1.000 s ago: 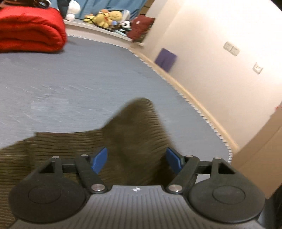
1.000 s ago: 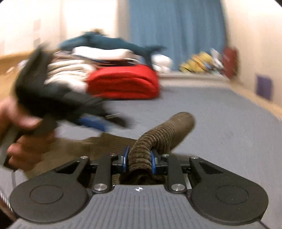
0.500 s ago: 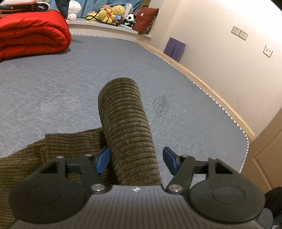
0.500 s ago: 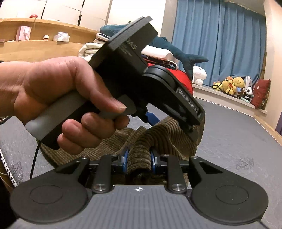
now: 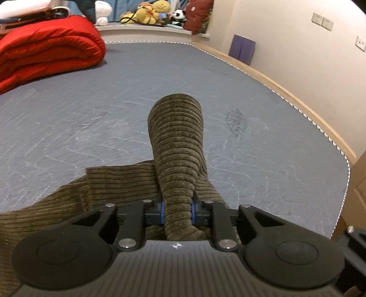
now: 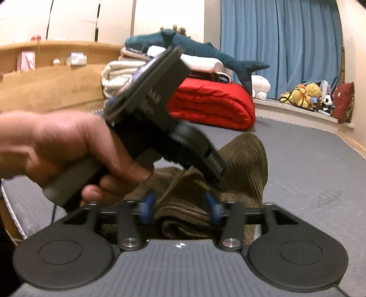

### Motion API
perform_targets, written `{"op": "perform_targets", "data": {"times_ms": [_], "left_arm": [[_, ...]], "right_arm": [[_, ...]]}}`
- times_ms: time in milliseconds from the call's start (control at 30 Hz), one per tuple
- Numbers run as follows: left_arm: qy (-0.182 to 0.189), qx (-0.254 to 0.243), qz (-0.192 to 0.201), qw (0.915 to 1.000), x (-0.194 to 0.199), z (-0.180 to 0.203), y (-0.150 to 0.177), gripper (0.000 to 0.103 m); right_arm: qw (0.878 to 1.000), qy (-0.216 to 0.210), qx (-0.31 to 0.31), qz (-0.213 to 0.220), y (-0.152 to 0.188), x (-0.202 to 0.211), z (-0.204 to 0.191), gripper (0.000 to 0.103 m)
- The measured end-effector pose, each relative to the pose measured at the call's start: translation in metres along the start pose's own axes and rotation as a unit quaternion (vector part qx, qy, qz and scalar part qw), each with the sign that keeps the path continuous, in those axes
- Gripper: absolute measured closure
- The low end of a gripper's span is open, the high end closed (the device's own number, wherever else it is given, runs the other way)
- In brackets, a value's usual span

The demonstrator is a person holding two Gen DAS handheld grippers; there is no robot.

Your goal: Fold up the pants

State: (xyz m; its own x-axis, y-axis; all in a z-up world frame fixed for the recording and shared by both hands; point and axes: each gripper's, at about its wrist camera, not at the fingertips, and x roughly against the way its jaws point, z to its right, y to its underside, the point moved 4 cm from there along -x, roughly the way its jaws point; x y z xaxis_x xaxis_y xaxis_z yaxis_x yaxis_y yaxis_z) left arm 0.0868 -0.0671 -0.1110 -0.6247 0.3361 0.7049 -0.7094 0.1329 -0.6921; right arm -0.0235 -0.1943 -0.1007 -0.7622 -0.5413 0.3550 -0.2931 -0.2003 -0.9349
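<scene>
The pants [image 5: 176, 141] are olive-brown corduroy and lie on a grey bed cover [image 5: 91, 102]. My left gripper [image 5: 177, 211] is shut on a bunched fold of the pants, which stands up in front of it. In the right wrist view my right gripper [image 6: 180, 209] is open, its blue pads apart on either side of a pants fold [image 6: 242, 164]. The left gripper's body and the hand holding it [image 6: 59, 146] fill the left of that view, just above the pants.
A folded red quilt [image 5: 45, 57] lies at the far left of the bed, with stacked linens and a blue plush shark [image 6: 201, 50] behind it. Plush toys [image 5: 153, 11] sit on the window ledge. The bed's right edge [image 5: 320, 128] runs along a wall.
My left gripper has closed on the pants fold. My right gripper has opened and let go of the fold it held.
</scene>
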Motion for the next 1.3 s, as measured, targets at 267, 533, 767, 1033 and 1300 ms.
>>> {"op": "perform_targets", "data": {"times_ms": [267,533,767,1033,1300], "left_arm": [[-0.008,0.015,0.004,0.9998,0.025,-0.033,0.008,0.083],[-0.034,0.053,0.015,0.9979,0.066,-0.097,0.02,0.083],[-0.1,0.112,0.022,0.9885,0.126,-0.188,0.039,0.084],[-0.194,0.204,0.011,0.9596,0.189,-0.285,0.078,0.08],[-0.188,0.28,0.003,0.9414,0.178,-0.329,0.095,0.015]], "right_arm": [[0.994,-0.027,-0.077,0.073,-0.031,0.017,0.02,0.041],[0.972,0.002,-0.23,0.047,-0.049,-0.012,0.081,0.04],[0.96,0.007,-0.28,-0.009,-0.038,-0.063,0.083,0.04],[0.956,-0.049,-0.276,-0.084,-0.026,-0.117,0.043,0.029],[0.934,-0.08,-0.307,-0.161,-0.008,-0.176,0.016,0.015]]}}
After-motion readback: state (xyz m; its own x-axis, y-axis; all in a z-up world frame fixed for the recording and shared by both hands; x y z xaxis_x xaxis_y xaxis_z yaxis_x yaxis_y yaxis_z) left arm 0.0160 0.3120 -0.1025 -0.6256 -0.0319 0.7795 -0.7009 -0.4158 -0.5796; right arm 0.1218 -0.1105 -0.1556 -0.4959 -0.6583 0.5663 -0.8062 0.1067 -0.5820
